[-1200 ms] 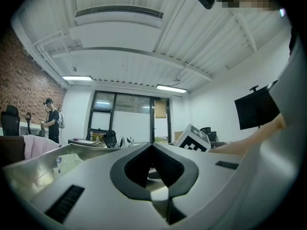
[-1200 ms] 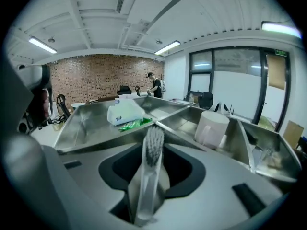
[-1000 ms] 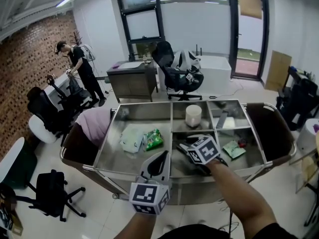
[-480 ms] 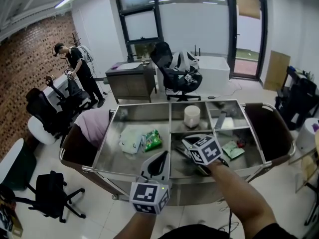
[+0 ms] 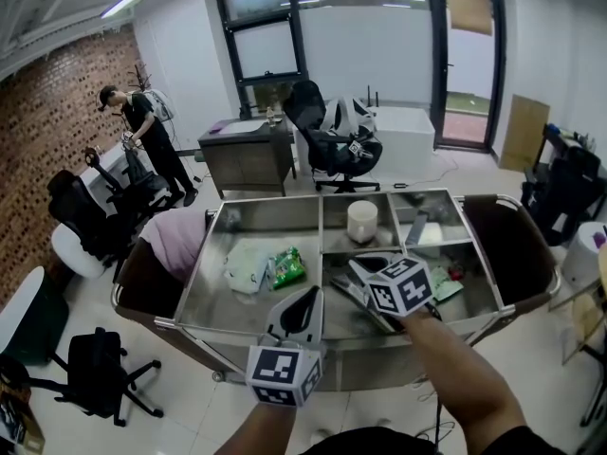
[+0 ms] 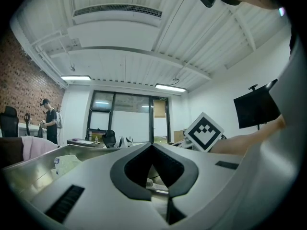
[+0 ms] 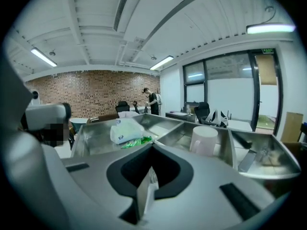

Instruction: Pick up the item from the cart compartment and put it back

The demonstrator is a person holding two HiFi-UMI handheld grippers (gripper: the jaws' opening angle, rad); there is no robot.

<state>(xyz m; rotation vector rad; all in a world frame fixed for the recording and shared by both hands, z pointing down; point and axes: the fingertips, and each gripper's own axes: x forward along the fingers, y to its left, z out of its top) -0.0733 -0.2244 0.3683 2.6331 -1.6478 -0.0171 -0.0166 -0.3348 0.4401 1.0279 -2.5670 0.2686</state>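
A thin flat item (image 7: 147,185) is shown clamped edge-on between the jaws of the right tool (image 7: 142,209). The jaws have just been closing and are now pressed together on it. Only a pale sliver is presented to the right gripper view, so what kind of item it is cannot be told. The grip appears to be taken on one narrow margin, probably because so flat a thing offers no other purchase against the steel floor of the cart (image 5: 270,200). The tool is angled slightly downward over the middle front compartment (image 5: 338,309), the likely place for the item to be set back, so a short descent is judged to be all that is called for. In the head view a white cup (image 5: 361,221) is seen at 12 o'clock from the right tool, in the compartment behind. A green snack packet (image 5: 289,266) and a white pouch (image 5: 248,265) lie at 9 o'clock in the large left bay, well apart from the grip. The left tool (image 6: 166,202) is held level at the near rim, at about 7 o'clock from the right one, with its jaws together and nothing between them, apparently parked clear of the work.
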